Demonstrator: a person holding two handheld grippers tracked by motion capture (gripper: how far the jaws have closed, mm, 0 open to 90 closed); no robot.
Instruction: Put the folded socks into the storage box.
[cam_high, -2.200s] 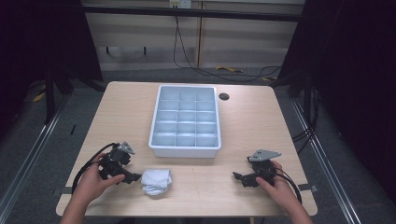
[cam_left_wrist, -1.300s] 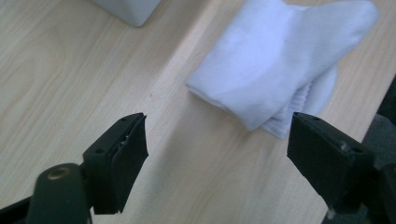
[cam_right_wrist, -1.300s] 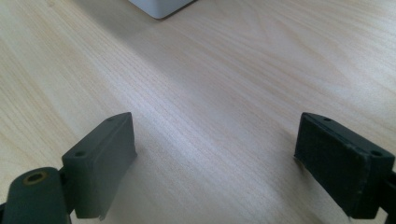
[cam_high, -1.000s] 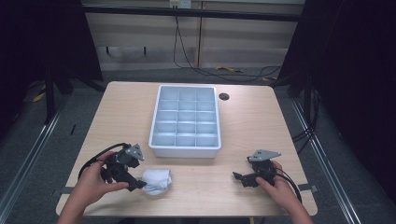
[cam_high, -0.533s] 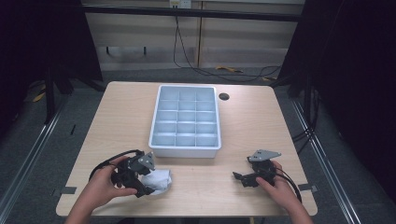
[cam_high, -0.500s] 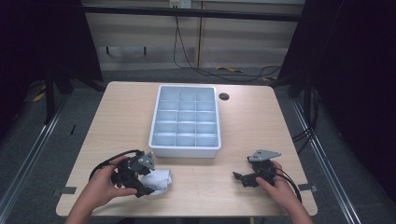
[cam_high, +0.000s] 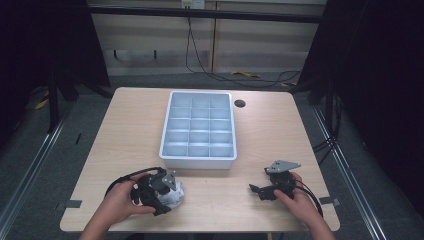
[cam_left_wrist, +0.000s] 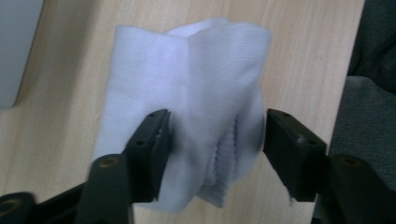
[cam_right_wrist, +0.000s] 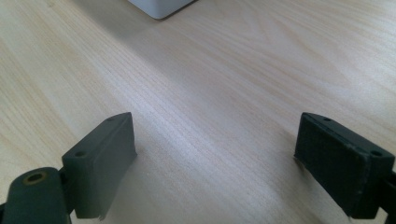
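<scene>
A bundled white cloth (cam_high: 176, 194) lies on the wooden table (cam_high: 125, 130) near its front left edge. My left gripper (cam_high: 167, 199) is at the cloth, held in a hand. In the left gripper view the cloth (cam_left_wrist: 205, 84) bulges between the two black jaws of the left gripper (cam_left_wrist: 217, 135), and both jaws press against its sides. My right gripper (cam_high: 256, 190) rests low at the front right, held in the other hand. In the right gripper view the right gripper (cam_right_wrist: 215, 140) stands wide open over bare wood.
A white tray (cam_high: 197, 161) with several empty compartments sits mid-table, just behind both grippers; its corner (cam_right_wrist: 159, 7) shows ahead of the right jaws and its side (cam_left_wrist: 14, 46) left of the cloth. A dark round hole (cam_high: 240, 103) lies by the tray's far right corner.
My left gripper has slid right along the front of the table to the white cloth, and its jaws now sit around it. The right gripper has stayed put.
</scene>
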